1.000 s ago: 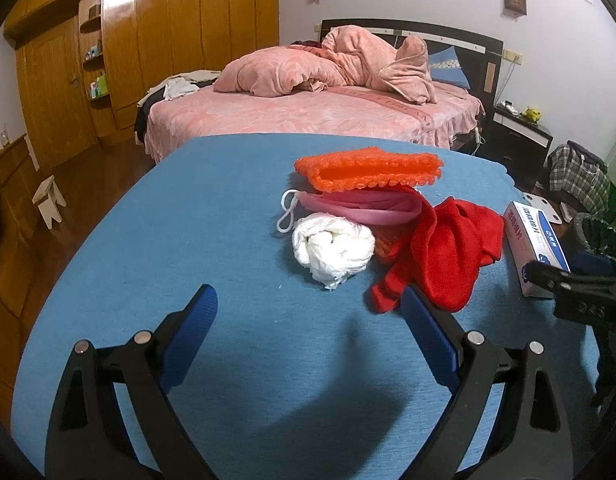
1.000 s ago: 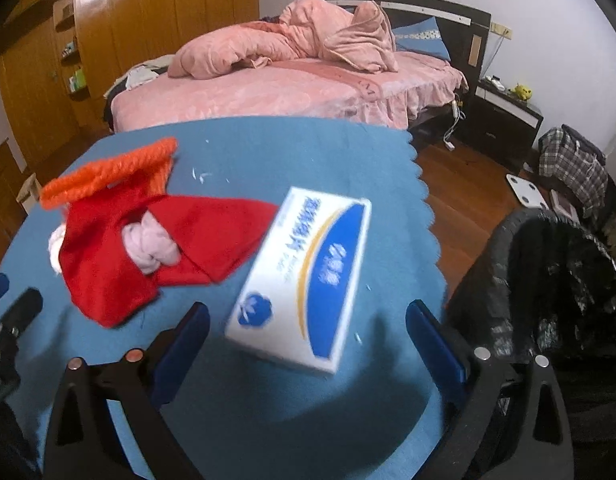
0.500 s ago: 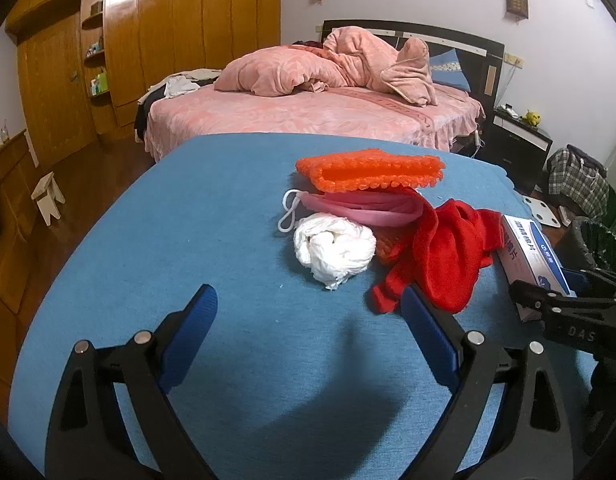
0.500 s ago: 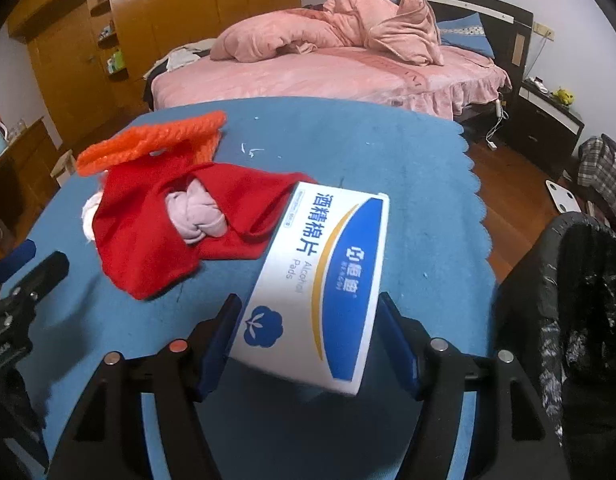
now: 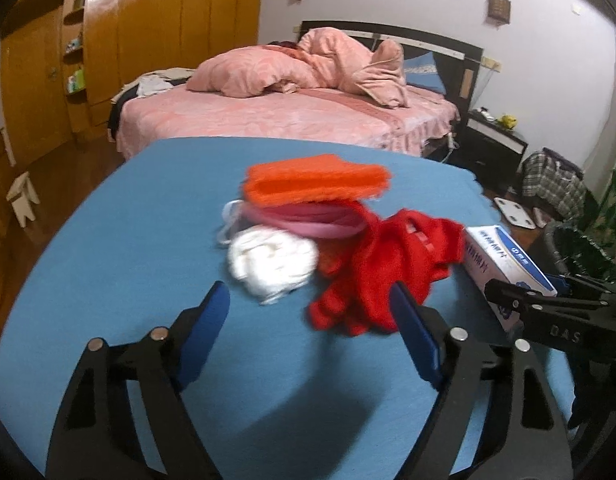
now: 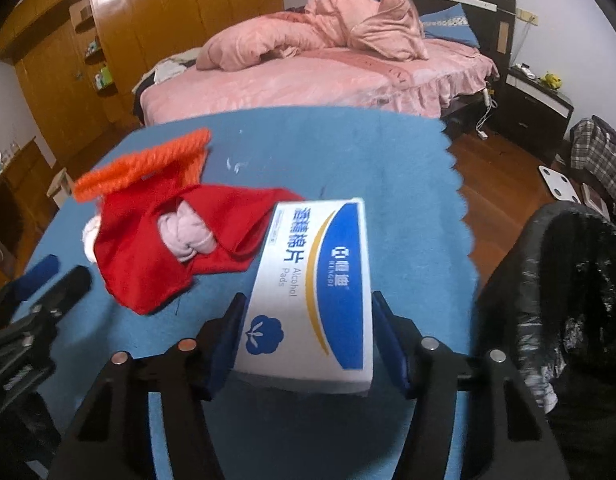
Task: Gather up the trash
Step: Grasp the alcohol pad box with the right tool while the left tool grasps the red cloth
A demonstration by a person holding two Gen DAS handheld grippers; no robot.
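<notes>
Two blue-padded fingers of the right gripper (image 6: 305, 344) are closing on the near end of the alcohol-pad box (image 6: 316, 288), one pad flat against each long side; the box is pinched between them and sits slightly tilted over the blue table cover (image 6: 348, 152). In the left wrist view the same box (image 5: 504, 258) shows at the right, with the right gripper's black fingers across its near end.

Just left of the box lies a red cloth (image 6: 155, 248), its edge touching or tucked under the box's far left corner, with a knotted pale pink wad (image 6: 185, 234) nested in its folds. Farther left of the box, behind the red cloth, is an orange knitted piece (image 6: 143, 168). Right of the box, off the table's scalloped edge, stands a bin lined with a black bag (image 6: 568, 280).

The left gripper (image 5: 310, 338) is well to the left of the box, over bare cover. Its jaws are spread and closing, with nothing between them. Beyond its fingertips, also left of the box, lie a crumpled white wad (image 5: 271, 260) and the red cloth (image 5: 384, 276); the right pad overlaps the cloth's near edge in the picture, though contact cannot be told. Far behind the box is a bed (image 6: 308, 80) with pink bedding.
</notes>
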